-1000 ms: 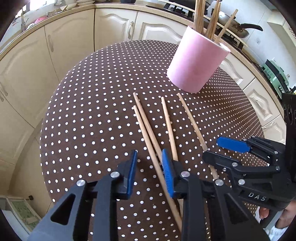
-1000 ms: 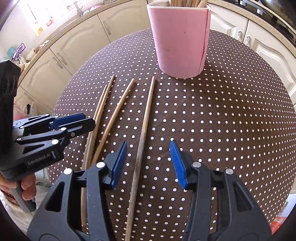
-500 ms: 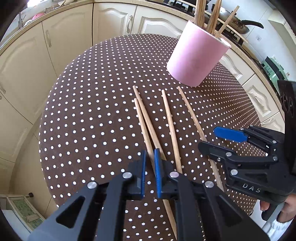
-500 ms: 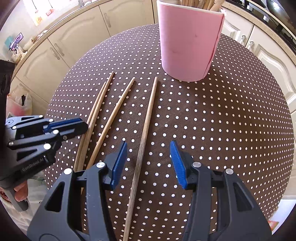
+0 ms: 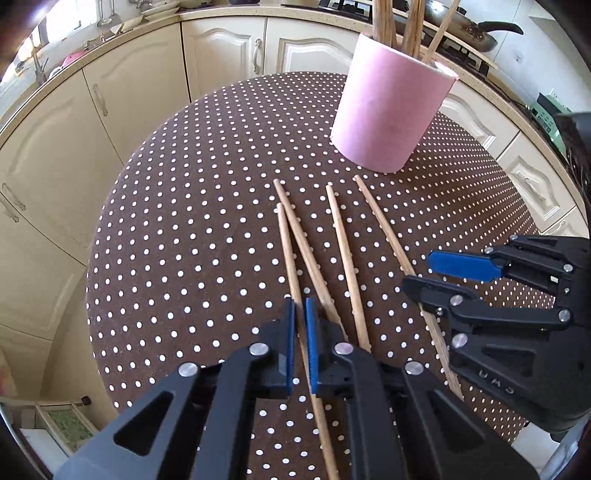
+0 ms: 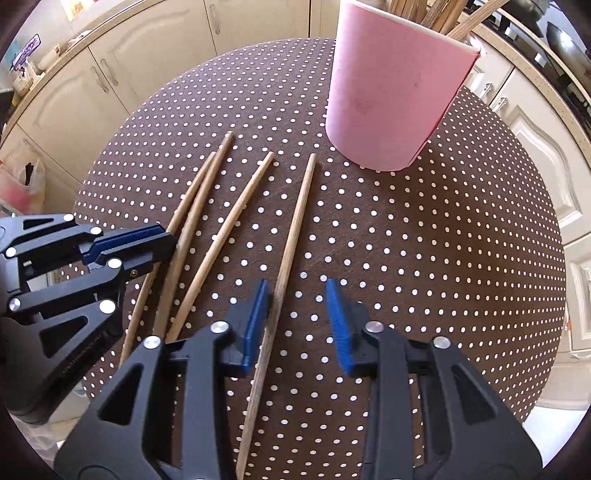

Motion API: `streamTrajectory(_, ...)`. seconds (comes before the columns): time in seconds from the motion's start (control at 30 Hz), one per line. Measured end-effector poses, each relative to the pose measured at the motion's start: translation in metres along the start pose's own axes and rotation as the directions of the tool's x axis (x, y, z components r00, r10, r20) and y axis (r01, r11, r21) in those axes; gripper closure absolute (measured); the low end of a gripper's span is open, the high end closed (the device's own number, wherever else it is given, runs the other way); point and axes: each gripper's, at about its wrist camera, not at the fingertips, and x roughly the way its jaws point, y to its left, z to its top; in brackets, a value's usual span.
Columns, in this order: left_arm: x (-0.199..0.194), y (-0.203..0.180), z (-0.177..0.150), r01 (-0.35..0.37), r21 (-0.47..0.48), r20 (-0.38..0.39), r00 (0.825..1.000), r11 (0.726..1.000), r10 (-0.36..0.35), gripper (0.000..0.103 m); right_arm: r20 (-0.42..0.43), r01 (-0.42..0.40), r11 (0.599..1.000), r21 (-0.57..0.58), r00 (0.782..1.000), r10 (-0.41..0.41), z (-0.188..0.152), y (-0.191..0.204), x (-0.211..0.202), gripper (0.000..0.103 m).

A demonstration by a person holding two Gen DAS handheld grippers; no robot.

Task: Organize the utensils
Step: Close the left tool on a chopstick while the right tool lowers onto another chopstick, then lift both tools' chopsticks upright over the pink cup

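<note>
Several wooden chopsticks lie side by side on a round table with a brown dotted cloth (image 5: 184, 229), their tips toward a pink cup (image 5: 388, 114) (image 6: 391, 99) that holds more sticks. My left gripper (image 5: 300, 343) (image 6: 162, 247) is shut on the leftmost chopstick (image 5: 288, 258) (image 6: 188, 206), near its lower half. My right gripper (image 6: 295, 325) (image 5: 436, 275) straddles the rightmost chopstick (image 6: 295, 221) (image 5: 380, 221). Its jaws are closing: the left pad is almost at the stick, the right pad still stands off.
Cream cabinets (image 5: 122, 103) and a counter curve around the table's far side. A frying pan (image 5: 476, 33) sits on the stove behind the cup. The cloth left of the chopsticks and right of the rightmost one is bare.
My left gripper's jaws have shut onto the leftmost chopstick. My right gripper's jaws have narrowed around the rightmost chopstick, and it has shifted a little along the table.
</note>
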Motion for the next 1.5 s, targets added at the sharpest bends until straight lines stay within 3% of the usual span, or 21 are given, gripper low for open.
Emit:
streamTrajectory(0.03, 0.002, -0.002, 0.002, 0.007, -0.006, 0.008, 1.0, 1.0, -0.007, 0.097, 0.003, -0.003, 1.0, 0.0, 1.0, 0.003, -0.002, -0.001, 0.0, 0.08)
streamTrajectory(0.1, 0.001, 0.002, 0.0, 0.028, -0.024, 0.017, 0.999, 0.999, -0.027, 0.097, 0.012, -0.003, 1.0, 0.002, 1.0, 0.003, -0.004, -0.002, -0.001, 0.094)
streamTrajectory(0.17, 0.0, 0.007, -0.001, 0.044, -0.039, 0.03, 0.999, 0.998, -0.042, 0.098, 0.026, -0.021, 1.0, 0.012, 0.999, 0.02, -0.007, -0.004, -0.004, 0.097)
streamTrajectory(0.43, -0.024, 0.028, -0.005, 0.046, -0.09, 0.12, 0.992, 0.995, -0.035, 0.098, 0.126, -0.095, 0.993, 0.073, 0.988, 0.085, -0.029, -0.029, -0.019, 0.097)
streamTrajectory(0.67, -0.053, 0.032, 0.004, 0.057, -0.122, 0.236, 0.971, 0.991, -0.027, 0.098, 0.265, -0.149, 0.985, 0.092, 0.957, 0.12, -0.04, -0.049, -0.055, 0.097)
streamTrajectory(0.87, -0.083, 0.013, 0.018, 0.105, -0.068, 0.383, 0.921, 0.992, -0.071, 0.098, 0.391, -0.199, 0.975, 0.101, 0.909, 0.145, -0.051, -0.068, -0.092, 0.097)
streamTrajectory(1.17, -0.105, -0.025, 0.041, 0.168, 0.04, 0.518, 0.84, 0.985, -0.164, 0.098, 0.504, -0.254, 0.961, 0.108, 0.847, 0.167, -0.039, -0.088, -0.119, 0.097)
streamTrajectory(1.3, -0.112, -0.04, 0.054, 0.188, 0.079, 0.578, 0.791, 0.979, -0.198, 0.098, 0.578, -0.267, 0.957, 0.109, 0.8, 0.157, -0.036, -0.093, -0.136, 0.097)
streamTrajectory(1.5, -0.126, -0.065, 0.087, 0.173, 0.128, 0.651, 0.728, 0.977, -0.214, 0.098, 0.704, -0.286, 0.952, 0.109, 0.699, 0.129, -0.02, -0.105, -0.163, 0.097)
